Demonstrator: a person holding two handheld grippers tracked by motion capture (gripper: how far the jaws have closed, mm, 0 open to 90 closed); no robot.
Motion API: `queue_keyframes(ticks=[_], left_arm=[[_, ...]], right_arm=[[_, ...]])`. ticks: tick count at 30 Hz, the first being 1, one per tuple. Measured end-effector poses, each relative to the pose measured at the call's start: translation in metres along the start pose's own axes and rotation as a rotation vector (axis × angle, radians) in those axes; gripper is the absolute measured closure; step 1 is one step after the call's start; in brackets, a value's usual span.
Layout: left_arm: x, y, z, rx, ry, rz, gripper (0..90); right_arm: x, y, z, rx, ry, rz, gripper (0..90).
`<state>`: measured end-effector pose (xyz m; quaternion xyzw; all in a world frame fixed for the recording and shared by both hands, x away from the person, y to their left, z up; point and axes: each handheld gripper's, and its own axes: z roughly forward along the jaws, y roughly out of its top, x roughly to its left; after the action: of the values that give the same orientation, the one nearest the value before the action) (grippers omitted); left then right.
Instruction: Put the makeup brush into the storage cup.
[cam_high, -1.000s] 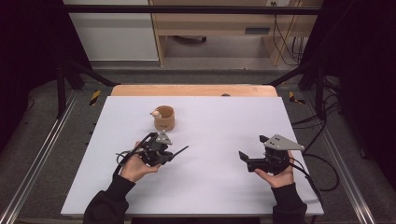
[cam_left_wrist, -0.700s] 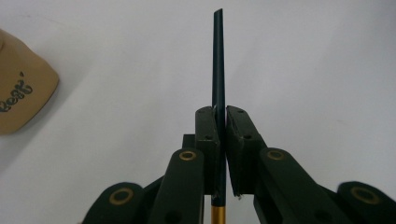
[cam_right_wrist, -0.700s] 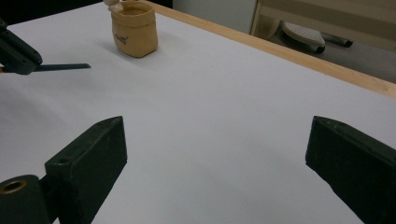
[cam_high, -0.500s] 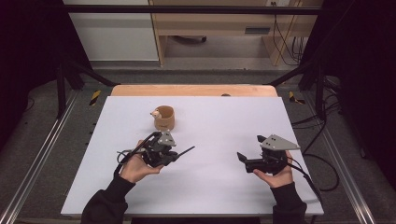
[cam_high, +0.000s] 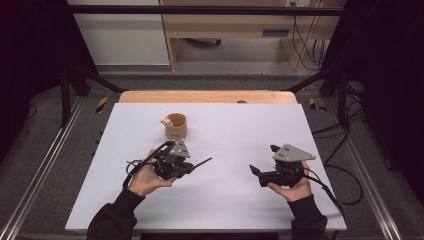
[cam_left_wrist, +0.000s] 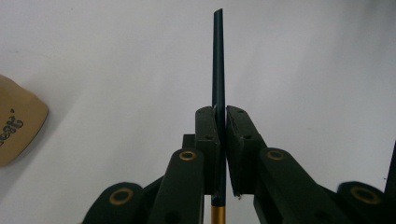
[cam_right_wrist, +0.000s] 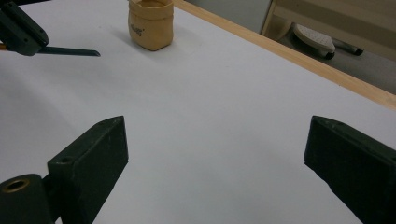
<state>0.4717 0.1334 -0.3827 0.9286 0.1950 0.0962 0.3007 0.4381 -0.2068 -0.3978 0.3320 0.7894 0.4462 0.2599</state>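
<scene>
Left gripper view: left hand-held gripper (cam_left_wrist: 221, 140) clamped on thin dark pen-like stick (cam_left_wrist: 218, 65), above white worktop (cam_high: 230, 200). Right hand-held gripper (cam_right_wrist: 215, 154) wide open, empty. Tan fabric pouch (cam_high: 176, 126) near left gripper.

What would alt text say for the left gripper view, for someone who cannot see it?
Two black jaws of the left claw are shut on a thin dark stick with a gold band near its base, pointing straight up the picture over a white table. A tan fabric pouch with printed lettering shows at the left edge.
</scene>
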Motion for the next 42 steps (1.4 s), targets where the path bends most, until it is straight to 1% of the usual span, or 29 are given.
queue_keyframes(ticks=[3,7,9,10,12,15,17,18,22,23,24,27,28,29,31,32,33,36,38,40,42], left_arm=[[-0.003,0.008,0.001,0.011,-0.004,0.024,83.2],[-0.004,0.015,0.001,0.011,-0.015,0.043,83.2],[-0.005,0.018,0.001,0.006,-0.023,0.051,83.2],[-0.005,0.019,0.001,0.011,-0.032,0.057,83.2],[-0.006,0.021,0.002,0.014,-0.037,0.072,83.2],[-0.006,0.024,0.004,0.016,-0.046,0.078,83.2],[-0.006,0.025,0.005,0.016,-0.059,0.081,83.2],[-0.006,0.025,0.005,0.015,-0.055,0.084,83.2],[-0.006,0.028,0.007,0.022,-0.065,0.087,83.2],[-0.006,0.030,0.009,0.027,-0.063,0.096,83.2],[-0.006,0.030,0.009,0.027,-0.063,0.096,83.2],[-0.008,0.035,0.011,0.033,-0.075,0.114,83.2],[-0.008,0.035,0.011,0.033,-0.075,0.114,83.2],[-0.009,0.037,0.012,0.037,-0.077,0.120,83.2],[-0.009,0.039,0.013,0.044,-0.083,0.132,83.2],[-0.010,0.040,0.013,0.043,-0.080,0.136,83.2],[-0.011,0.041,0.013,0.039,-0.085,0.131,83.2],[-0.012,0.044,0.012,0.044,-0.086,0.152,83.2],[-0.012,0.045,0.012,0.047,-0.092,0.160,83.2],[-0.013,0.046,0.012,0.050,-0.093,0.166,83.2],[-0.014,0.046,0.013,0.047,-0.099,0.161,83.2]], right_arm=[[0.001,0.002,0.000,0.004,0.010,-0.018,6.9],[0.002,0.005,0.002,0.005,0.021,-0.037,7.6],[0.003,0.006,0.003,0.011,0.026,-0.052,8.0],[0.004,0.007,0.004,0.013,0.030,-0.057,8.1],[0.006,0.007,0.005,0.019,0.040,-0.071,8.5],[0.007,0.008,0.006,0.030,0.054,-0.088,9.0],[0.008,0.008,0.007,0.034,0.058,-0.094,9.2],[0.008,0.008,0.008,0.034,0.062,-0.102,9.2],[0.011,0.009,0.008,0.039,0.069,-0.116,9.2],[0.011,0.010,0.008,0.036,0.071,-0.122,9.3],[0.011,0.010,0.007,0.037,0.075,-0.124,9.3],[0.012,0.011,0.007,0.042,0.080,-0.138,9.9],[0.012,0.011,0.007,0.042,0.080,-0.138,9.9],[0.012,0.012,0.007,0.052,0.082,-0.149,10.3],[0.013,0.012,0.007,0.057,0.087,-0.162,11.7],[0.013,0.013,0.008,0.056,0.092,-0.171,12.1],[0.014,0.013,0.008,0.059,0.094,-0.175,12.3],[0.017,0.014,0.010,0.073,0.096,-0.210,12.4],[0.019,0.014,0.011,0.078,0.099,-0.228,12.7],[0.020,0.015,0.012,0.079,0.104,-0.242,13.0],[0.021,0.016,0.012,0.078,0.105,-0.260,13.5]])
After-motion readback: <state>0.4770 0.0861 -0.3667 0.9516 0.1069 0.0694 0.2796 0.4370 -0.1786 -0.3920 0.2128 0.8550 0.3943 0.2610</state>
